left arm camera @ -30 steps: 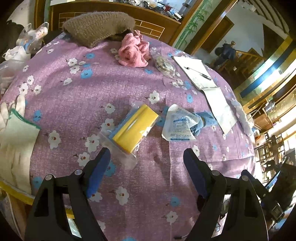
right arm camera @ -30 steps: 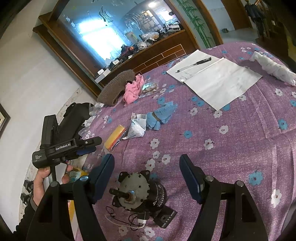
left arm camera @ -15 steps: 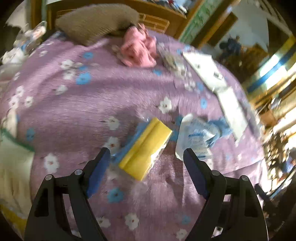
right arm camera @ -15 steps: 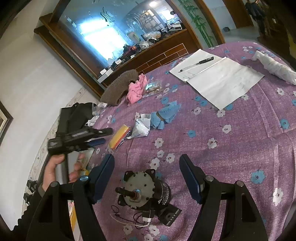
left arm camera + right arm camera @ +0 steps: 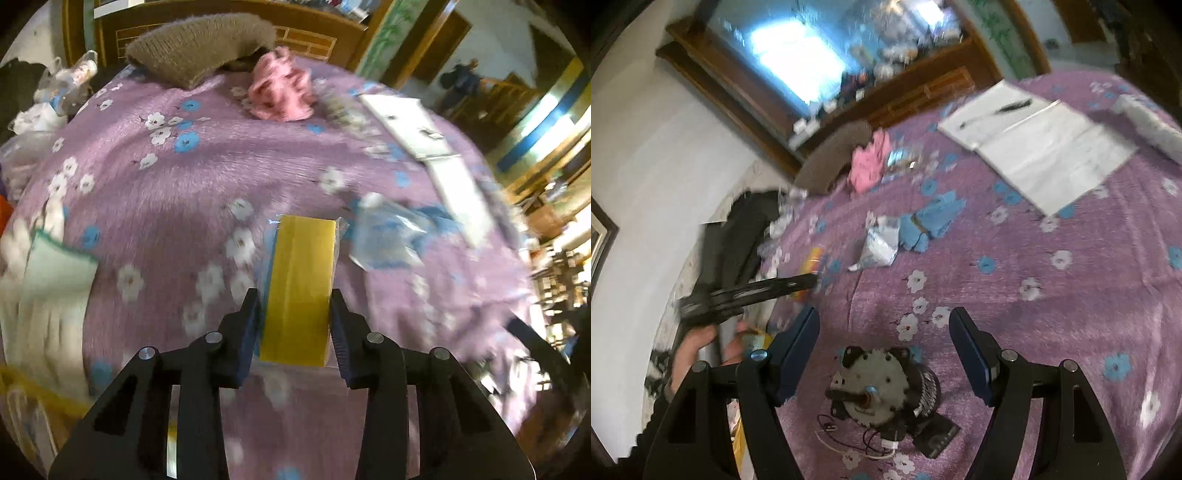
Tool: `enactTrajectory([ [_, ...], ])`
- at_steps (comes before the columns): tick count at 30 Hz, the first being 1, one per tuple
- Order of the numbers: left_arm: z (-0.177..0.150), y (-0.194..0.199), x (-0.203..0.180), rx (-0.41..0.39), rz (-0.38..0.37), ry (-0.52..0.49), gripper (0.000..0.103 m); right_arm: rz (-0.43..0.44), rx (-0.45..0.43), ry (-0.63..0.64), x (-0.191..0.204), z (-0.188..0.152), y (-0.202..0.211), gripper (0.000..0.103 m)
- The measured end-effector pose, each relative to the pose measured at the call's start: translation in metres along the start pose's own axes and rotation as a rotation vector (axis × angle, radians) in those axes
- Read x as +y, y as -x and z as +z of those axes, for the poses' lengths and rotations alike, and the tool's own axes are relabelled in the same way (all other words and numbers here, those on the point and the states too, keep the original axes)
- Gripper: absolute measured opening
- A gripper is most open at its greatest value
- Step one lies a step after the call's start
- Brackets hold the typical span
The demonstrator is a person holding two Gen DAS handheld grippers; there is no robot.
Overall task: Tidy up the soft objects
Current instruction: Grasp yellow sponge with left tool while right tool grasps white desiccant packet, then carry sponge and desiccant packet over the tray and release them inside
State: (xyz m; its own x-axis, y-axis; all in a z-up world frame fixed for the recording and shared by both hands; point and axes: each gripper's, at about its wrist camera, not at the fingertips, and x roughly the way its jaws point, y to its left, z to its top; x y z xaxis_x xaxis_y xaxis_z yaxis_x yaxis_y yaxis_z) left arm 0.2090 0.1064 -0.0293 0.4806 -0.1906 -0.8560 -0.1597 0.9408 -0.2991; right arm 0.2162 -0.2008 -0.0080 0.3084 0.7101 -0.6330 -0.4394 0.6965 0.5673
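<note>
We close left gripper jaws on yellow sponge beside pink cloth; squeeze centered, gently. Right gripper wide, empty.

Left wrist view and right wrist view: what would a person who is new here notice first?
First, the yellow sponge in clear wrap, between the closing jaws of the left gripper, on the purple flowered cloth. Next, the grey motor with wires under the open right gripper. Far back lies a pink cloth.
</note>
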Motion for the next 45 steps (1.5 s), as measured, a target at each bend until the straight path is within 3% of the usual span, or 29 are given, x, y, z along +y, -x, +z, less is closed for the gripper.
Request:
enactTrajectory([
  [5,-0.049,0.06,0.0,-0.068,-0.121,0.031,0.036,-0.034,0.083,0.013,0.024,0.046,-0.031,0.073],
  [10,-0.097,0.108,0.013,-0.164,-0.141,0.08,0.036,-0.157,0.259,0.018,0.04,0.064,-0.109,0.072],
  [12,-0.109,0.119,0.019,-0.19,-0.132,0.095,0.036,-0.202,0.281,0.019,0.043,0.065,-0.127,0.071],
  [15,-0.119,0.128,0.033,-0.196,-0.143,0.121,0.036,-0.242,0.295,-0.022,0.042,0.063,-0.14,0.06],
  [16,-0.121,0.128,0.037,-0.189,-0.151,0.132,0.036,-0.246,0.31,-0.035,0.042,0.063,-0.142,0.05],
  [18,-0.124,0.131,0.042,-0.187,-0.176,0.137,0.036,-0.254,0.35,-0.047,0.045,0.061,-0.15,0.038],
  [19,-0.125,0.132,0.043,-0.191,-0.179,0.136,0.036,-0.298,0.364,-0.018,0.049,0.06,-0.155,0.03],
  [23,-0.131,0.141,0.046,-0.203,-0.209,0.143,0.036,-0.34,0.354,-0.004,0.047,0.059,-0.16,0.02],
  [24,-0.133,0.143,0.047,-0.206,-0.21,0.143,0.036,-0.336,0.34,0.003,0.049,0.059,-0.156,0.012],
  [31,-0.157,0.172,0.052,-0.242,-0.214,0.156,0.036,-0.216,0.17,0.08,0.092,0.034,-0.071,0.01],
  [37,-0.189,0.196,0.062,-0.284,-0.176,0.176,0.036,-0.01,0.055,0.195,0.146,-0.047,0.011,0.01],
  [39,-0.201,0.206,0.071,-0.297,-0.148,0.188,0.036,0.057,0.06,0.222,0.159,-0.078,0.02,0.01],
  [43,-0.219,0.219,0.084,-0.319,-0.066,0.197,0.036,0.192,0.131,0.268,0.189,-0.127,-0.002,0.01],
  [45,-0.225,0.222,0.089,-0.323,-0.042,0.192,0.036,0.213,0.17,0.284,0.199,-0.143,-0.016,0.01],
])
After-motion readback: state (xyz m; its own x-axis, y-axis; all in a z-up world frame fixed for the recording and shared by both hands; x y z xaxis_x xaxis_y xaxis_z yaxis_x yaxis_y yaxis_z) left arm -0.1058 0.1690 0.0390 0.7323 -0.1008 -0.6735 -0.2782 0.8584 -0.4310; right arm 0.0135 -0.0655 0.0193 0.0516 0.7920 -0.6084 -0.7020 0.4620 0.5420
